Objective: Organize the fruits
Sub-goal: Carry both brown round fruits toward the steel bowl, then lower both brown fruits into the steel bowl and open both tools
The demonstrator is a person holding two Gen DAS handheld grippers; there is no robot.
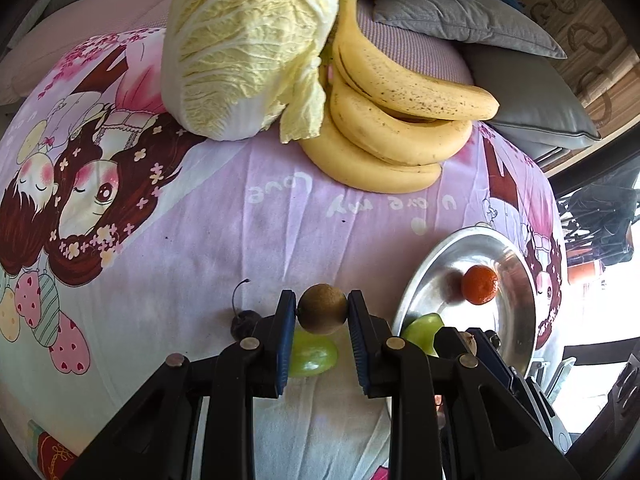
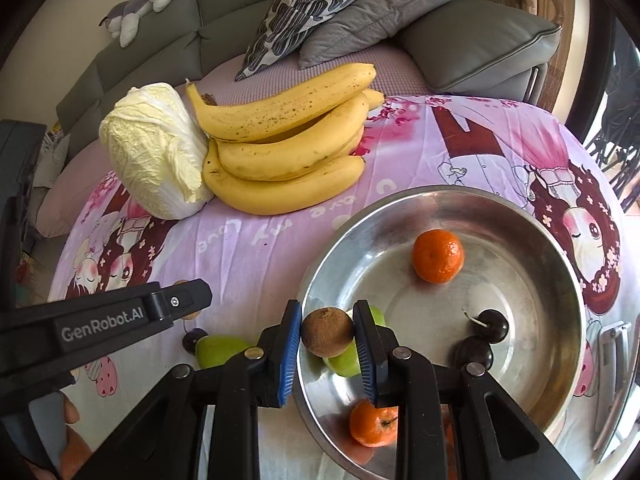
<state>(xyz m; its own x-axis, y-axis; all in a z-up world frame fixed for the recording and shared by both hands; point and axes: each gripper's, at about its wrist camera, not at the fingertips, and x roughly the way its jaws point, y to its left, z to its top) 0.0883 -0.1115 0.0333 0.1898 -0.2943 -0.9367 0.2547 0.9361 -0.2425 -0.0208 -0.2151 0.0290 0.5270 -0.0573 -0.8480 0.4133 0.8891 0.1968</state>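
My left gripper is shut on a brown kiwi and holds it above the pink cloth, over a green fruit. A dark cherry lies just left of it. My right gripper is shut on a second kiwi at the near left rim of the steel bowl. The bowl holds two tangerines, a green fruit and two cherries. The left gripper's body shows at the left of the right wrist view.
A banana bunch and a napa cabbage lie at the far side of the cloth-covered table. A green fruit and a cherry lie on the cloth left of the bowl. Sofa cushions stand behind.
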